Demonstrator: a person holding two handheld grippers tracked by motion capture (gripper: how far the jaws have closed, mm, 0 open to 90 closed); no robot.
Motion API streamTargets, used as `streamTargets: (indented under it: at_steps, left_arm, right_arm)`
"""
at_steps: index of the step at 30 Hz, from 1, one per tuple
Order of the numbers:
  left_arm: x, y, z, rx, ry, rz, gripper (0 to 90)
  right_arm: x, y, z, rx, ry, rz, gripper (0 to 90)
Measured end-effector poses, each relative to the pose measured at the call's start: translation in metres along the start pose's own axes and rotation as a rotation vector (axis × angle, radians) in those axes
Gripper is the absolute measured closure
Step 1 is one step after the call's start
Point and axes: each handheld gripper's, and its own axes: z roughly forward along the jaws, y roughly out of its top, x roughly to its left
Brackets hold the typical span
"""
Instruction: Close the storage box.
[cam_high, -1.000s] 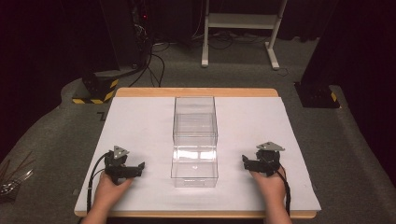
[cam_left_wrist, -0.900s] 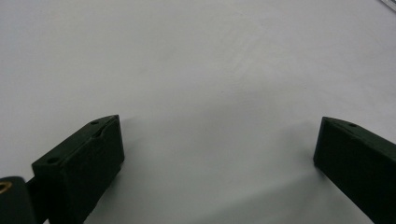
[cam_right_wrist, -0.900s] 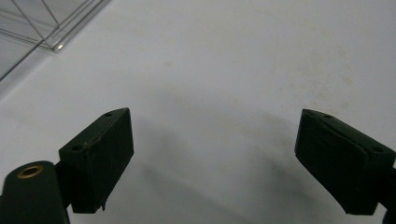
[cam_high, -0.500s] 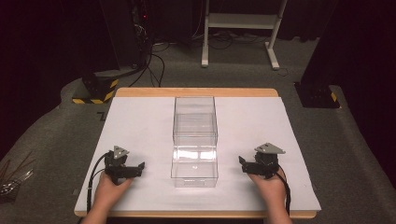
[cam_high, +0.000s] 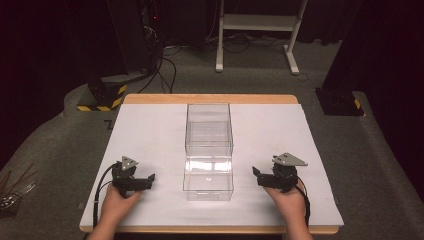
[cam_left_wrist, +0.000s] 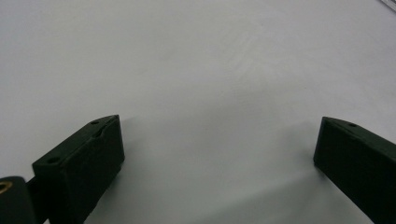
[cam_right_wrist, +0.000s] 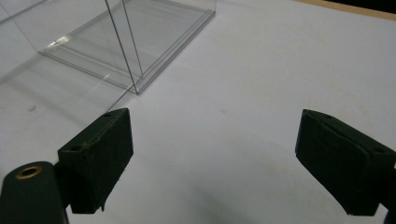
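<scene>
Boxes (cam_high: 209, 150): two clear plastic boxes stand end to end at the middle of the white table (cam_high: 150, 130), one farther from the person, one nearer. Both upright, both with nothing visible inside.

Left gripper (cam_high: 145, 181): resting low over the white surface at the near left, held in the person's left hand (cam_high: 117, 200), well apart from the nearer box. Its own view (cam_left_wrist: 215, 144) shows the jaws spread wide with bare surface between them.

Right gripper (cam_high: 259, 176): at the near right, held in the right hand (cam_high: 290, 200), jaws pointing toward the nearer box, near it but not touching. Its own view (cam_right_wrist: 215, 154) shows the jaws spread wide, nothing gripped, and a box corner (cam_right_wrist: 133, 56) ahead and to the left of them.
</scene>
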Motion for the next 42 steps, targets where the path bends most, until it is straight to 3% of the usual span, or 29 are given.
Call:
streamTargets:
  at_steps: [24, 42]
  left_arm:
    - [0.0, 0.0, 0.0, 0.001, -0.001, -0.001, 1.9]
    - [0.0, 0.0, 0.0, 0.001, 0.0, 0.0, 1.9]
  right_arm:
    - [0.038, 0.018, -0.017, -0.097, 0.127, -0.04, 11.3]
    - [0.057, 0.023, -0.024, -0.125, 0.195, -0.071, 11.8]
